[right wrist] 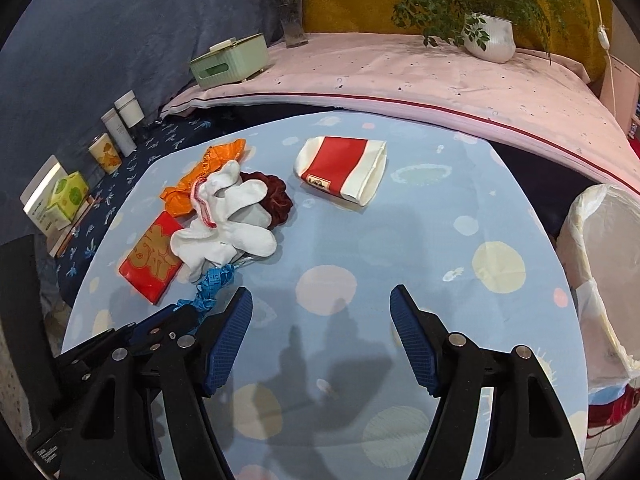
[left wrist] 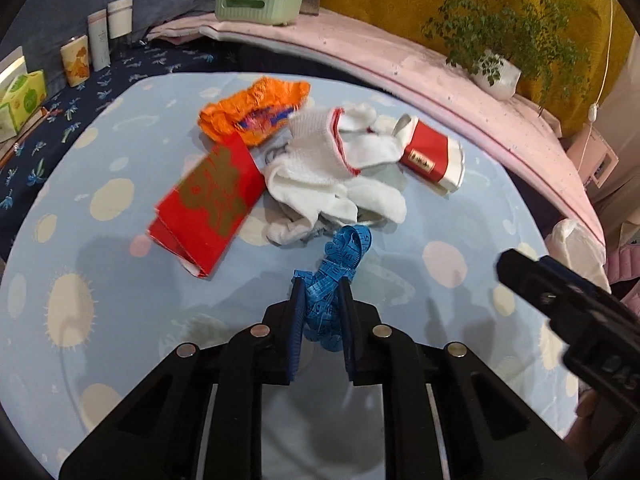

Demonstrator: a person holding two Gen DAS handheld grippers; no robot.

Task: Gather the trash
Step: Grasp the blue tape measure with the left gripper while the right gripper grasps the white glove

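A crumpled blue measuring tape lies on the round, pale blue table. My left gripper is shut on its near end. Behind the tape sit white gloves, a red packet with gold print, an orange wrapper and a red and white pouch. In the right wrist view my right gripper stands open over bare cloth, nothing between its fingers. The same tape, gloves, packet and pouch lie ahead and to its left, with a dark red scrunchie under the gloves.
A bin lined with a white plastic bag stands at the table's right edge. Behind the table runs a pink-covered ledge with a green tissue box and a potted plant. Boxes and tubes line the dark cloth at the left.
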